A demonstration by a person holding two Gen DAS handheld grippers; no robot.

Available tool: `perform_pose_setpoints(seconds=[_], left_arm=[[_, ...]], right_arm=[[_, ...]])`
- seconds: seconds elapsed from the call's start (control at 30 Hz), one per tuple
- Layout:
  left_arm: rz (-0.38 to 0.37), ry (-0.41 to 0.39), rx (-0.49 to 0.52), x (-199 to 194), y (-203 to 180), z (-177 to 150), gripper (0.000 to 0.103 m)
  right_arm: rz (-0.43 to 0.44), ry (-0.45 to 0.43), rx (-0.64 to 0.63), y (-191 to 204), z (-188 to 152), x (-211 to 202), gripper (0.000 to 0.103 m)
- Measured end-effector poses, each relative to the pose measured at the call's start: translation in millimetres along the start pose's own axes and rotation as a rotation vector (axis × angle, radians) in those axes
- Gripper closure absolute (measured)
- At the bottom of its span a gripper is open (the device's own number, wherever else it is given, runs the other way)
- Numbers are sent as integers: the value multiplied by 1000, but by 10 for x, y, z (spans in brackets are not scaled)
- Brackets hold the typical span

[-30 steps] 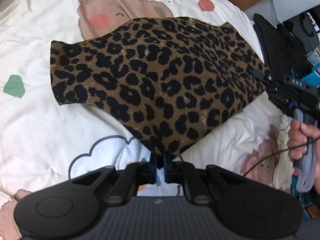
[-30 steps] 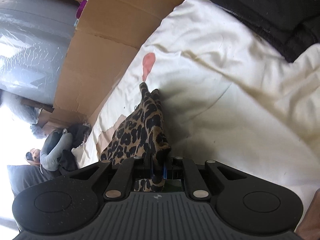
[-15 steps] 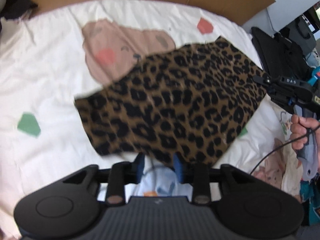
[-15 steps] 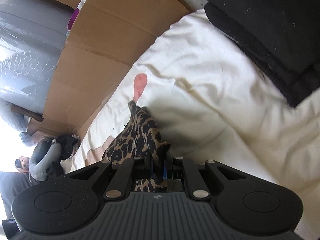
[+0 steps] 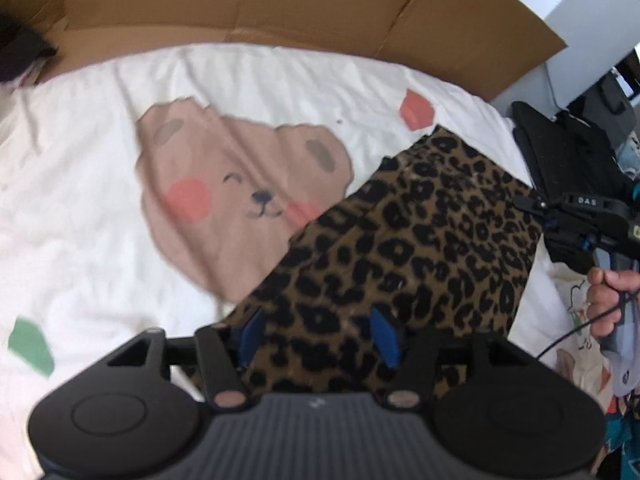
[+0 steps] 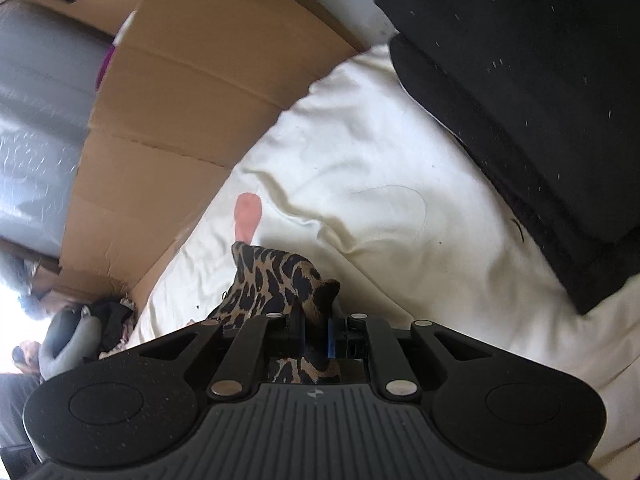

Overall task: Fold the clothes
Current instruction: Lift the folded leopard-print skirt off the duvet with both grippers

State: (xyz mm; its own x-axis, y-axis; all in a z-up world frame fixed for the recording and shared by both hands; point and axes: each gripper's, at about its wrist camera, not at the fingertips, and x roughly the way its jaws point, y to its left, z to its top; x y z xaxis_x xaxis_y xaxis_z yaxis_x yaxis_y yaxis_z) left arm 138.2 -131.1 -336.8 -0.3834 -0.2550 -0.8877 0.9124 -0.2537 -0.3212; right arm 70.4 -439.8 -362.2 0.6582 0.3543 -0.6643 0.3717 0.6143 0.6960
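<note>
Since a second ago the left gripper (image 5: 318, 334) has let go of the leopard-print garment (image 5: 416, 248), which has gone from a wide spread to a narrower folded slab on the bed. Its blue pads (image 5: 384, 336) now stand well apart and are opening further, with cloth lying below and between them but not pressed. The right gripper (image 6: 318, 330) has a bunched corner of the same garment between its jaws; those jaws are just beginning to open, the fabric standing up between the pads, and whether it is pinched at this moment cannot be told for sure. The garment lies directly ahead of the left tongs, its long axis running away and to the right toward the right hand (image 5: 610, 304), seen in the left wrist view at the far right edge of the cloth. The left tongs sit at the near end, so that hand is the nearer for the next fold. Farther off lie the bear-print bedsheet (image 5: 120, 208) and a cardboard sheet (image 5: 280, 4); no container holds anything in view; a black cushion (image 6: 520, 100) sits at the bed's edge
</note>
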Motion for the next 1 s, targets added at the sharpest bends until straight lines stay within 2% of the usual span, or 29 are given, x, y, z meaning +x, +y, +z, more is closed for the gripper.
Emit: perform_pose_setpoints(seconds=[0.1,0.27,0.37,0.63,1.0], left_arm=[[9,-28,14,-16,55,46,35],[17,-48,27,17,109,139,35],[19,-58,56,-2,9,223,34],[9,-48,88,456,-300,442,33],[-29,-24,130,735,-398,631,30]], right_arm=[[-21,-26,6,-24,-4,-52,62],[-22,-10,13,-60,-73,-104,61],[-18,12,24,-76,-154,-123,61],[35,99,54,-138,-402,-183,61],[91,164,126,-256,-739,-193,61]])
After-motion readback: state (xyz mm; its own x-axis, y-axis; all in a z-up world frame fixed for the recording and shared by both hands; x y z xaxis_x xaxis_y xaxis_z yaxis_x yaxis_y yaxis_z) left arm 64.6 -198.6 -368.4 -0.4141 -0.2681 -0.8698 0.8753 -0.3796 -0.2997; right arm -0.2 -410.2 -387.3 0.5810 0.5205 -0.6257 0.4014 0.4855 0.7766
